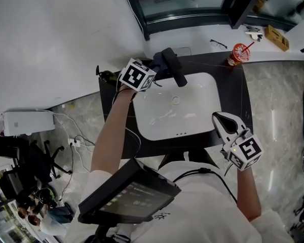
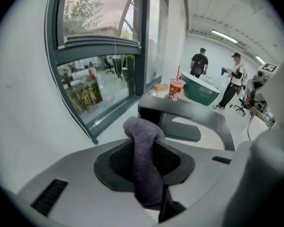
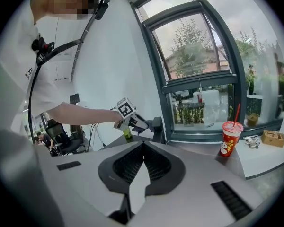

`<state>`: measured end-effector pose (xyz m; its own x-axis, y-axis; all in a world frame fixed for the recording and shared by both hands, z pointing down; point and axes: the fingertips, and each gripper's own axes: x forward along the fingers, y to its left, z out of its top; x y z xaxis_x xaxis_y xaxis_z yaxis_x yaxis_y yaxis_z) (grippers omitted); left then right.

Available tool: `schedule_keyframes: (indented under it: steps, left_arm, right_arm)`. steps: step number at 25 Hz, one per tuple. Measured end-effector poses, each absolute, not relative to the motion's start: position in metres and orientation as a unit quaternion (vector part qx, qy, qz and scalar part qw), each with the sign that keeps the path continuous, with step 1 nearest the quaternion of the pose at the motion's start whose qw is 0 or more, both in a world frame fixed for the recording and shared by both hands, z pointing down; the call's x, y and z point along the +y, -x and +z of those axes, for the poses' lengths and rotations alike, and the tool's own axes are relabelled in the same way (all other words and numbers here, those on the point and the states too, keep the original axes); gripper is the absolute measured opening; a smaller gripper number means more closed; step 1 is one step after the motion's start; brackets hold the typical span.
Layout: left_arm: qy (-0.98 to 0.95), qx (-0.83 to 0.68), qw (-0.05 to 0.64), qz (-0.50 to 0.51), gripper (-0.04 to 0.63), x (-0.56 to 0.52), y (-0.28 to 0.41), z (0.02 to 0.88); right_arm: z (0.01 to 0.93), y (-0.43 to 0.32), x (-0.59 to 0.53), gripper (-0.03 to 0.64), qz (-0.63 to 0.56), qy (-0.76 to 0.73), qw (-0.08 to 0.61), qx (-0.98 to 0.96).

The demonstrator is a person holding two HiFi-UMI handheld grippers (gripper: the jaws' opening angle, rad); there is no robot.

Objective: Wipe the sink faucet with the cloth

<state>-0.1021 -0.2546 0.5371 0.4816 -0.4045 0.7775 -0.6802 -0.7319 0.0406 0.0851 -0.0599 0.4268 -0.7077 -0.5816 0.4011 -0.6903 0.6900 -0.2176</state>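
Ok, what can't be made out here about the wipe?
- Whether cloth touches faucet: in the head view the left tongs cover the contact; in the left gripper view the cloth itself hides it.
- Base of faucet: head view, behind the tongs.
- Print on cup: too small in every view.

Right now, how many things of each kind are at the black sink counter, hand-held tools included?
Grippers: 2 (left gripper, right gripper)
Cloth: 1
Faucet: 1
Sink: 1
Red cup: 1
Green bottle: 1
Total: 7
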Motion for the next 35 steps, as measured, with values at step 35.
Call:
schedule_keyframes:
  steps: [35]
  left_arm:
    - [-0.841, -0.32, 0.142, 0.413, 0.101, -0.253, 0.1, 0.556]
  right_arm:
    - [0.428, -0.095, -0.053, 0.003, 0.177, -0.367, 0.161, -0.899]
